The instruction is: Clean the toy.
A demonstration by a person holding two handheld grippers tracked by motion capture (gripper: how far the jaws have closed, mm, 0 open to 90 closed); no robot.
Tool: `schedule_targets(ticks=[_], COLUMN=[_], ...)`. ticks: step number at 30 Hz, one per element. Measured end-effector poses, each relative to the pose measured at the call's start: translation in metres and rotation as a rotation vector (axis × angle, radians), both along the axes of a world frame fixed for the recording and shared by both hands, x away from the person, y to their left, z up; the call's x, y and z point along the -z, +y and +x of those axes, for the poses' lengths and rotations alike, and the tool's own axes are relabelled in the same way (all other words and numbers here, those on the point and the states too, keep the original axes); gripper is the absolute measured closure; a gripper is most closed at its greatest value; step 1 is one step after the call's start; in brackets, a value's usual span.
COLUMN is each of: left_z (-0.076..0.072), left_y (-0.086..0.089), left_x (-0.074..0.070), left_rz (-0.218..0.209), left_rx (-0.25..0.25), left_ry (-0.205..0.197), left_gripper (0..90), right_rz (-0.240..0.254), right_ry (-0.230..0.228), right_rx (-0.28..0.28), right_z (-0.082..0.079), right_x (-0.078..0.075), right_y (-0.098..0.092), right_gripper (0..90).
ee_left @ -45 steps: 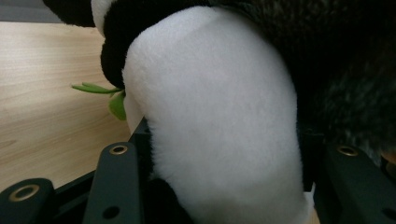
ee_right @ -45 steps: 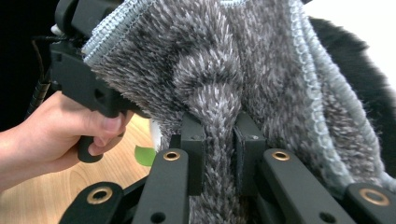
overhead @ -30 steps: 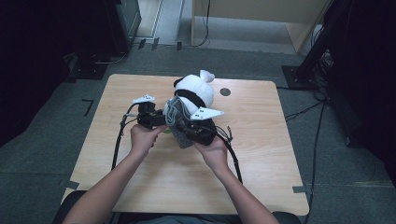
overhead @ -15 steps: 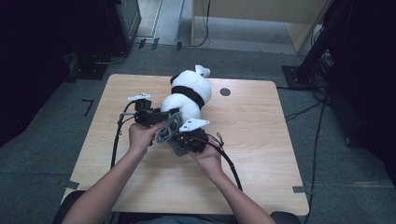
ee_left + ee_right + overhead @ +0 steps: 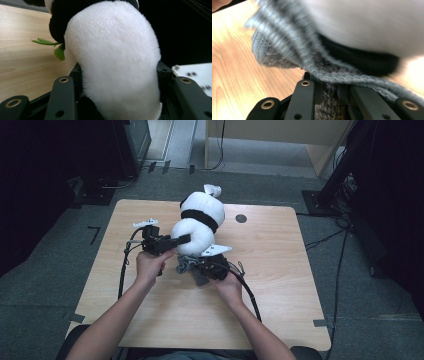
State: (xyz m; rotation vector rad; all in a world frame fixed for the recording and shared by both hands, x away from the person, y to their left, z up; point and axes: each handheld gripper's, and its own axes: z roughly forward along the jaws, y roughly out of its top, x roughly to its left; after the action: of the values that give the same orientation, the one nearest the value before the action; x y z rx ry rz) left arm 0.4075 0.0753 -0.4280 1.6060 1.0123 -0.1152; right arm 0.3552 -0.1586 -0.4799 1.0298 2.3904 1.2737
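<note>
Desk [image 5: 280,285] first: a pale wooden, rounded-corner top across the middle of the high view, with a small dark round hole [image 5: 241,218] toward its upper right. At the centre of that view lies the white plush panda toy with black band and limbs [image 5: 200,222], its white bulk running up toward the top edge. Below it, at the toy's lower end, sits a grey knitted garment [image 5: 189,266], bunched on the wood. Left tongs [image 5: 182,239] come in from centre-left and are clamped on the panda's white body; the left gripper view has fur bulging between the jaws. Right tongs [image 5: 200,270], lower centre, are pinched tight on the grey knit, ribbed edge draped over them.
</note>
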Motion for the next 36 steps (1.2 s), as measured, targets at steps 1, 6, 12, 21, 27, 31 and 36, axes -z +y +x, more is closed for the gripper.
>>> schedule_targets(ticks=[1, 6, 12, 21, 27, 31, 36], left_z=[0.000, 0.001, 0.003, 0.006, 0.007, 0.004, -0.001], left_y=[0.001, 0.002, 0.006, 0.010, 0.007, 0.000, -0.010], left_x=[0.000, 0.002, 0.003, 0.007, 0.012, 0.013, 0.012], left_rz=[-0.002, 0.006, 0.005, 0.034, 0.068, 0.076, 0.078], left_rx=[0.002, 0.005, -0.004, -0.025, -0.026, -0.014, 0.004], left_ry=[0.001, 0.005, 0.011, 0.017, 0.032, 0.024, 0.009], left_gripper=[45.8, 45.7, 45.7, 45.7, 45.7, 45.7, 45.6], right_rz=[-0.006, -0.035, -0.039, 0.089, 0.199, 0.222, 0.237], right_ry=[0.001, 0.019, 0.054, 0.081, 0.022, -0.012, -0.027], right_rx=[0.007, 0.043, 0.114, 0.270, 0.268, 0.216, 0.127], right_z=[0.002, 0.007, 0.016, 0.028, 0.021, 0.013, 0.002], right_x=[0.000, 0.001, 0.000, -0.017, -0.050, -0.067, -0.081], right_y=[-0.003, -0.014, -0.035, -0.085, -0.099, -0.088, -0.062], right_gripper=[80.6, 80.5, 80.5, 80.3, 79.9, 80.0, 80.0])
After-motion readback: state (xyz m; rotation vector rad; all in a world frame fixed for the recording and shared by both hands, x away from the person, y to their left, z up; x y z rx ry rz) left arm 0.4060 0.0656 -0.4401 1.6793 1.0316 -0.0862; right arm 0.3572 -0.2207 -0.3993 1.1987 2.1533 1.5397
